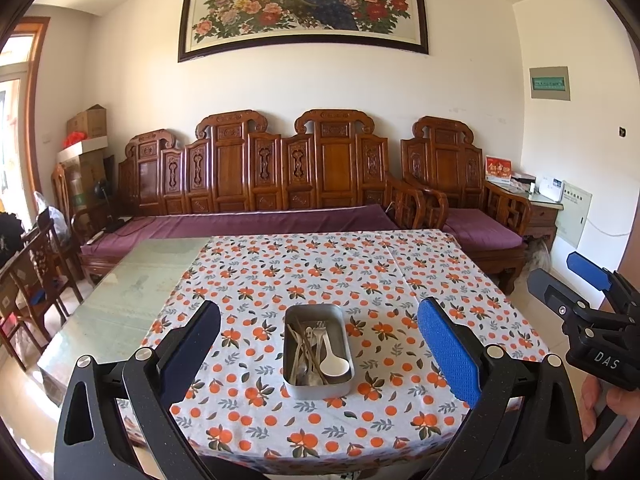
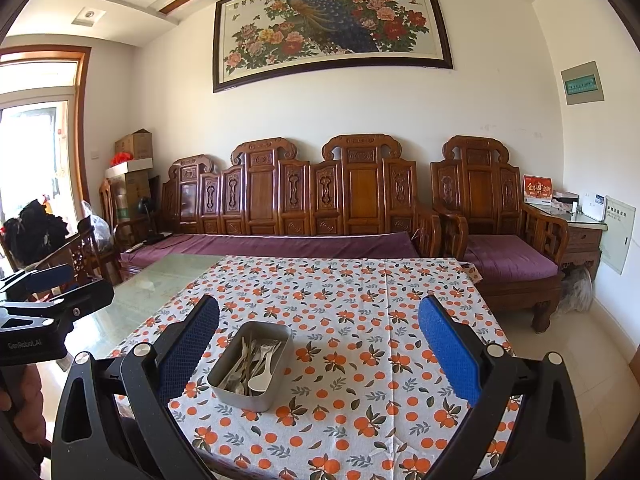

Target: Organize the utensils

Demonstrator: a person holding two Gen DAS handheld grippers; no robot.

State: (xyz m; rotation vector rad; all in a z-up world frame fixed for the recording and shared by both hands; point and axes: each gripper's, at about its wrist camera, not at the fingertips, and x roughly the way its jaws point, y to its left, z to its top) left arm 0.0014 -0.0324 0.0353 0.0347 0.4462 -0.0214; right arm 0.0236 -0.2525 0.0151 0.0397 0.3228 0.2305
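- "DAS" in pale letters stands on the black body of the right gripper, seen at the right edge of the left wrist view.
- "GenRobot.AI" in pale letters stands on the black body of the left gripper, seen at the left edge of the right wrist view.
- The peacock painting bears a short row of characters near its top left, too small to read.
- The red card on the side cabinet carries gold characters, not legible.

Utensils in tin on table
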